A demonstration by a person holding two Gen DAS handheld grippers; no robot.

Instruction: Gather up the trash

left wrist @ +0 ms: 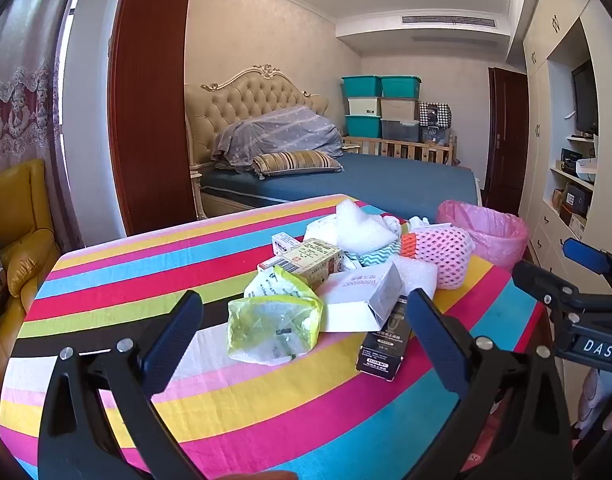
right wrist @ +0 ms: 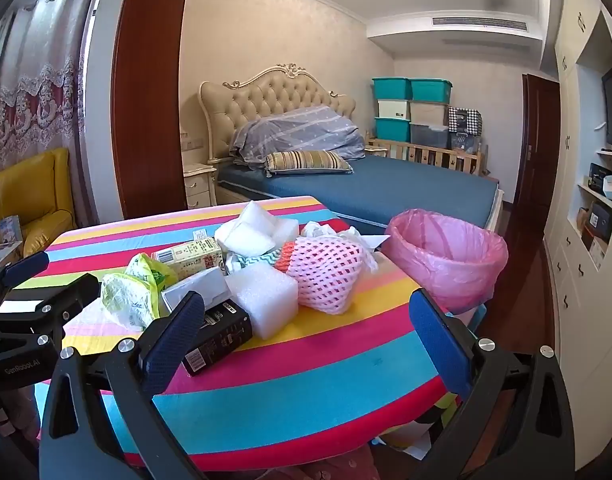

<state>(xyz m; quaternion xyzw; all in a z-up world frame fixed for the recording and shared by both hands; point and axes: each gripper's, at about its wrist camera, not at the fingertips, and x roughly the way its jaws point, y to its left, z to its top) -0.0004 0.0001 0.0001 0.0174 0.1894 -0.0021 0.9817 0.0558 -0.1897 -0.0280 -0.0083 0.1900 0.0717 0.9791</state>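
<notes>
Pink-lined bin (right wrist: 445, 256) waits empty; both grippers, left gripper (left wrist: 306, 336) and right gripper (right wrist: 306, 336), hover spread and unloaded, first grab likely the yellow-green bag (left wrist: 272, 324).

Bedroom behind the striped table
A blue bed (right wrist: 369, 188) with tufted headboard (right wrist: 274, 96), striped pillow (right wrist: 307, 162), stacked storage bins (right wrist: 411, 110), a yellow armchair (right wrist: 30, 196).

Left tool (left wrist: 306, 332) jaws spread wide, empty, tilted slightly downward, right tool (right wrist: 306, 332) likewise
</notes>
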